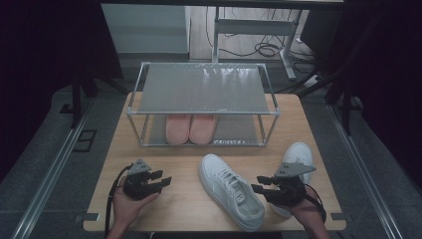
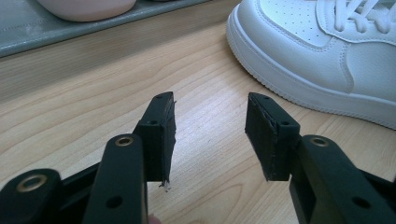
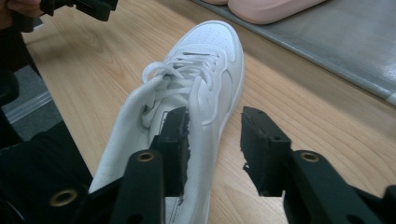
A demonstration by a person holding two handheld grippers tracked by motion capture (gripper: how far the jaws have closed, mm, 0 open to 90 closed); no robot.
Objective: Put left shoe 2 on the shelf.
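Item: a white sneaker [image 1: 230, 190] lay on its sole on the wooden table [image 1: 184, 199], near the front edge, between the two hands.
Long axis: it ran on a slant, toe toward the shoe rack [image 1: 201, 102] and to the left, heel toward the person and to the right.
Mate: a second white sneaker [image 1: 297, 155] lay at the table's right side, partly hidden behind the right hand's tool.
Right gripper [image 1: 259, 185]: held just beside the first sneaker's heel end, pointing left at it. The jaws stood part open and gripped nothing; in the right gripper view the shoe's collar and side lay by the left pad [image 3: 175, 140], and whether that pad brushed the fabric could not be told.
Left gripper [image 1: 161, 180]: held level over bare wood, pointing right. The jaws stood wide apart and empty; the sneaker's toe lay ahead of them and to one side, well apart.
Nearer hand: the right, by a clear margin.
Bearing on the next move: judged, a grasp would fall to the right gripper, closing across the heel collar, square to the long axis.
Rack: a metal frame with two grey shelves at the table's far side; a pair of pink shoes [image 1: 190, 128] sat on the lower shelf, the top shelf bare.
Room: dim, dark curtains at both sides, grey floor, a desk frame and cables beyond the rack.
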